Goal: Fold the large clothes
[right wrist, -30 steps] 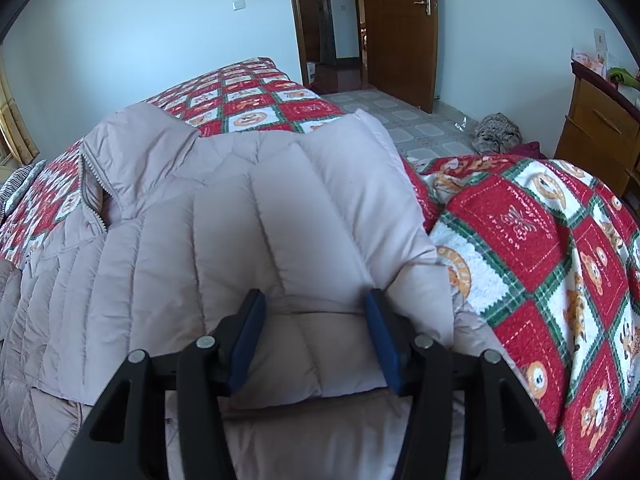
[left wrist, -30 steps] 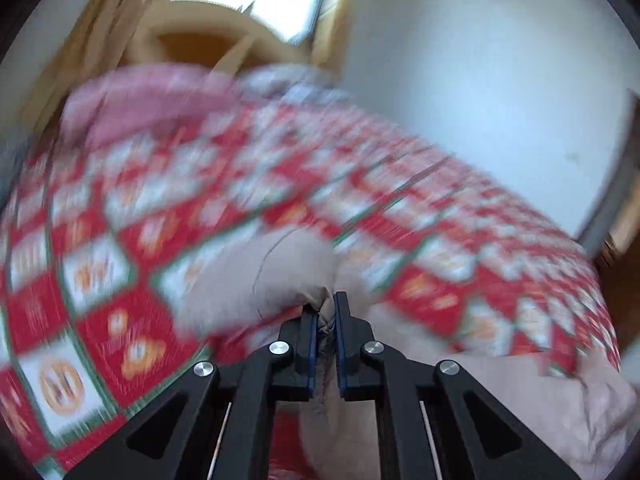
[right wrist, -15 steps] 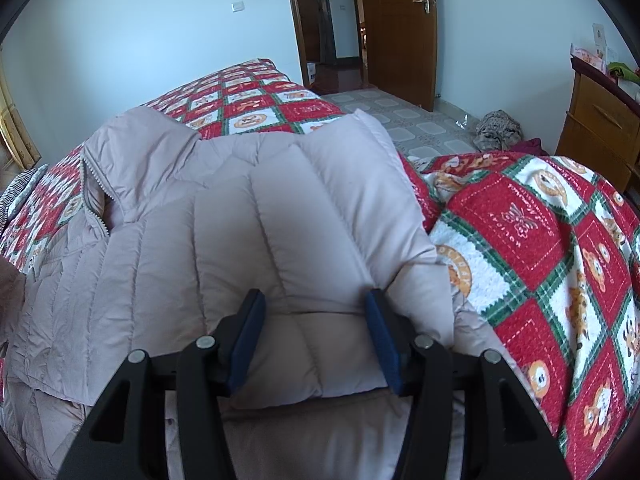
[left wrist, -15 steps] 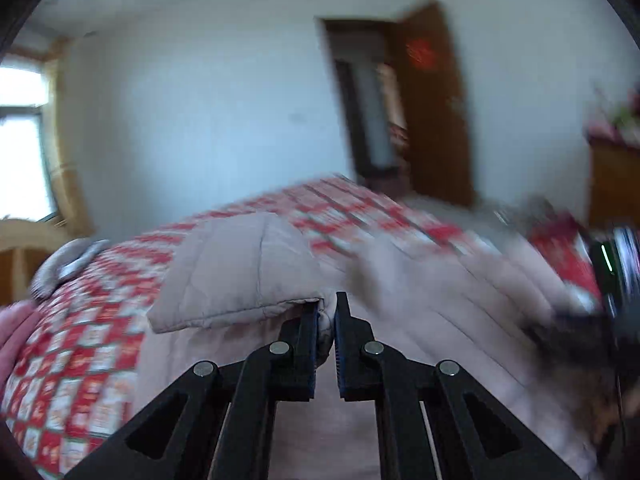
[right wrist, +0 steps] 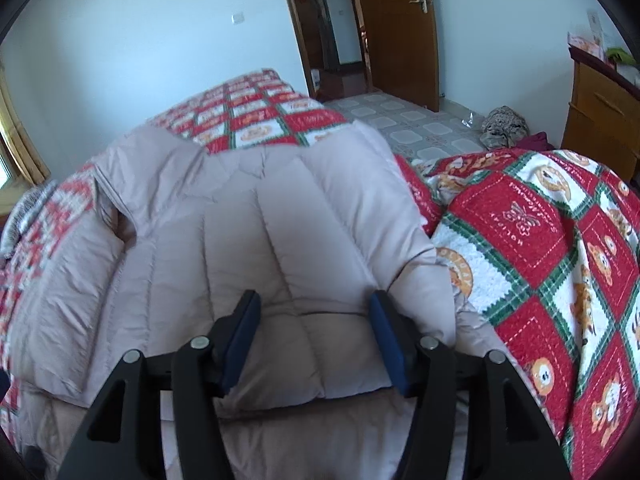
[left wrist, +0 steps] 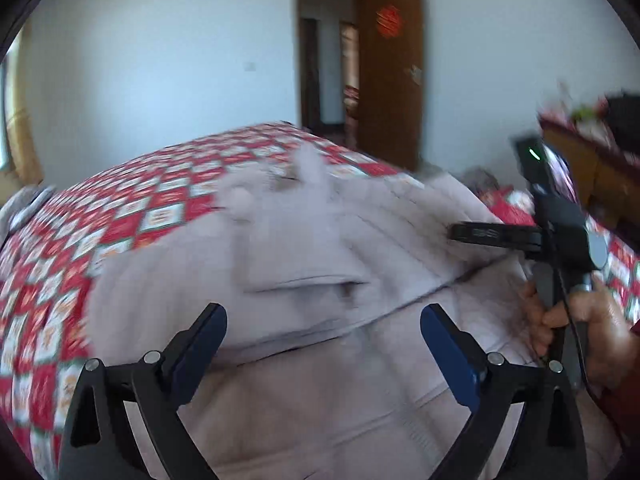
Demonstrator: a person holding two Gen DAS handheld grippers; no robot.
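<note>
A pale pink quilted puffer jacket [left wrist: 320, 248] lies spread on a bed covered with a red, white and green checked quilt [left wrist: 140, 208]. My left gripper [left wrist: 324, 332] hovers over the jacket's near part. Its jaws are opening wide, no pad touches cloth, and a blurred folded-over flap lies just ahead. In the right wrist view the jacket [right wrist: 280, 220] is folded back on itself. My right gripper [right wrist: 314, 320] has the thick puffy fold edge filling the gap between its blue pads, which are easing open. A person's hand [left wrist: 580, 320] holds that gripper at the left view's right edge.
The quilt [right wrist: 540, 240] bunches up high on the right of the jacket. Beyond the bed are a tiled floor [right wrist: 400, 120], an open brown door [right wrist: 400, 32], a wooden dresser [right wrist: 600, 112] and a heap of cloth [right wrist: 502, 126] on the floor.
My left gripper swung fast across the bed with a piece of the jacket pinched in it, then opened wide and let it go over the jacket's body. The right gripper stayed put.
</note>
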